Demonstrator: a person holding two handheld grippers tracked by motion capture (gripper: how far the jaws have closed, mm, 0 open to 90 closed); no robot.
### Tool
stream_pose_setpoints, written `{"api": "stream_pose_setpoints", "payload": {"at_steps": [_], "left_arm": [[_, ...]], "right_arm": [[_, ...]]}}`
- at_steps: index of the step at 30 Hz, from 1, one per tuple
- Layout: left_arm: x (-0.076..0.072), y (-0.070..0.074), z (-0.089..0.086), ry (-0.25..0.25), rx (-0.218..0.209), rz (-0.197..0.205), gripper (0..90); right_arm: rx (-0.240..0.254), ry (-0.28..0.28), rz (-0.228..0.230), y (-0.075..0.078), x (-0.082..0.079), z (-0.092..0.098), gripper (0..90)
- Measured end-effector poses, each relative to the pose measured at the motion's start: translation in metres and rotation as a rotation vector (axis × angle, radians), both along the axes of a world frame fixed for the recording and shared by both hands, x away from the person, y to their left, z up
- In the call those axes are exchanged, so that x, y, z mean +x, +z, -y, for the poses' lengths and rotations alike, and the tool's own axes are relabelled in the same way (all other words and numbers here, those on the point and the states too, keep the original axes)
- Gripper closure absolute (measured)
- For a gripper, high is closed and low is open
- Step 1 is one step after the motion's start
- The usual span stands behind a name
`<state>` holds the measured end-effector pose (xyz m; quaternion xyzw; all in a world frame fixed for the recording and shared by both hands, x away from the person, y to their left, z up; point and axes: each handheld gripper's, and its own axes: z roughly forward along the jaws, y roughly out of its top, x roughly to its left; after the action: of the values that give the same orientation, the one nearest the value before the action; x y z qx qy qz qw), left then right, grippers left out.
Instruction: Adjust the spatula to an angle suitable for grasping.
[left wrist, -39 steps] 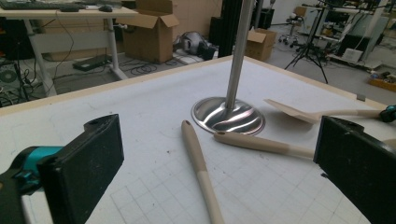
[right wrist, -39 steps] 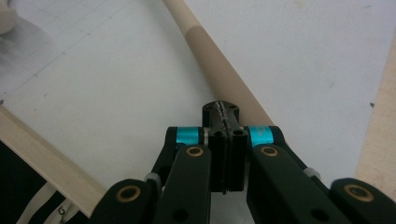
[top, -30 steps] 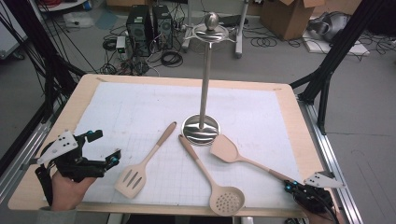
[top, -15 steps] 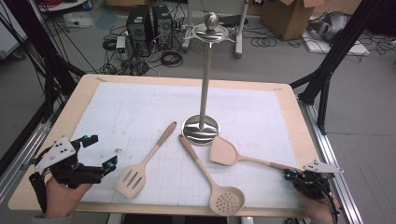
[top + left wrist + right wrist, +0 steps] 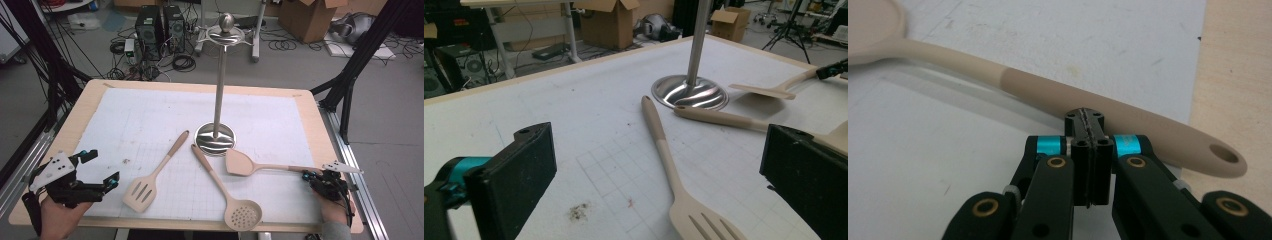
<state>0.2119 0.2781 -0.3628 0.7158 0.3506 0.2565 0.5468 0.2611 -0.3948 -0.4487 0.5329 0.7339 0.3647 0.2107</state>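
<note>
Beige, solid-bladed turner (image 5: 245,163) lay flat on the table (image 5: 310,107) at near right, blade beside the steel rack's (image 5: 218,90) base, handle running right. The right claw (image 5: 326,181) stood at that handle's end, jaws pressed together against its side, nothing pinched. The left claw (image 5: 95,172) hung spread at near left, empty. Slotted turner (image 5: 150,180) and skimmer (image 5: 235,205) also lay flat. Judgement: nothing hung yet; all three utensils remained.

Matt wooden spatula (image 5: 260,165); glossy polished metal stand (image 5: 216,137).
</note>
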Motion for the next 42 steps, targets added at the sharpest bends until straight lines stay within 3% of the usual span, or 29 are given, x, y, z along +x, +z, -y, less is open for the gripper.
{"api": "stream_pose_setpoints", "payload": {"at_steps": [4, 9, 22, 28, 42], "left_arm": [[-0.005, 0.002, -0.008, 0.016, -0.011, 0.006, 2.0], [-0.007, 0.0, -0.011, 0.021, -0.008, -0.001, 2.0], [-0.01, -0.004, -0.009, 0.02, 0.001, -0.015, 2.0], [-0.011, -0.006, -0.009, 0.02, 0.007, -0.023, 2.0], [-0.017, -0.007, -0.013, 0.035, 0.015, -0.028, 2.0]], "right_arm": [[0.012, -0.049, 0.007, -0.001, 0.007, -0.003, 90.0], [0.033, -0.064, 0.0, -0.003, 0.018, -0.004, 90.0], [0.035, -0.059, -0.017, -0.002, 0.041, -0.016, 90.0], [0.096, -0.058, -0.032, -0.003, 0.048, -0.016, 90.0], [0.062, -0.031, -0.018, 0.0, 0.058, -0.03, 90.0]]}}
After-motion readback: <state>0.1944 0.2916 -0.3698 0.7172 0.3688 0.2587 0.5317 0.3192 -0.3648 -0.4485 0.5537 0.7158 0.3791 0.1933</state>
